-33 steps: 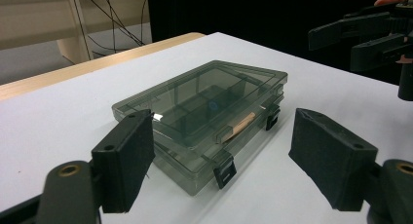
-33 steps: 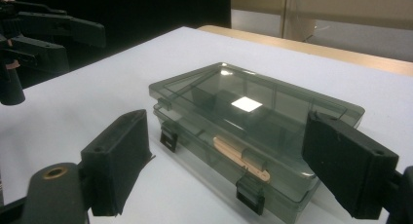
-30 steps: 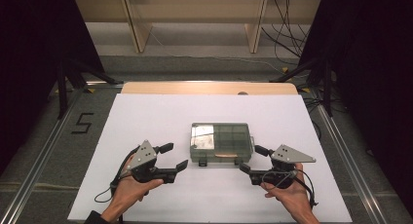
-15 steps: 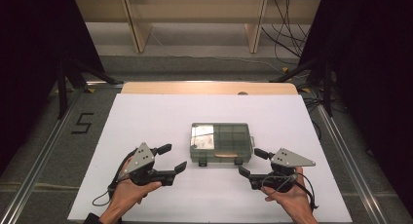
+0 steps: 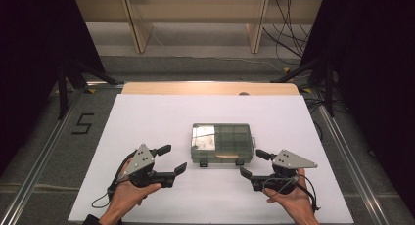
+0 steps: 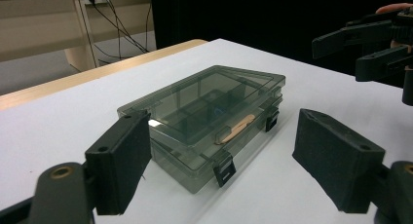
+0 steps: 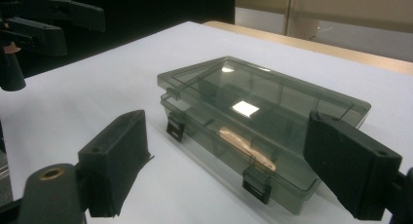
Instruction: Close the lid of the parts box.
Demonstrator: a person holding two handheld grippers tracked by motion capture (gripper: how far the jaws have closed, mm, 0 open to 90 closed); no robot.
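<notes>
A smoky plastic box (image 5: 221, 144) is seen lying on the white surface (image 5: 147, 112), flanked by two hand-held tools. The left tool (image 5: 172, 160) is held just off the box's near left corner, its jaws spread apart and empty; the right tool (image 5: 250, 164) is held off the near right corner, likewise spread apart and clamped on nothing. From each tool's own view the box sits just ahead of the jaws, untouched. The lid appears closed, with both black latches (image 7: 256, 183) seemingly fastened. Judging by this, the work is barely begun: neither latch is released, the lid is not lifted, and everything is left to do.
</notes>
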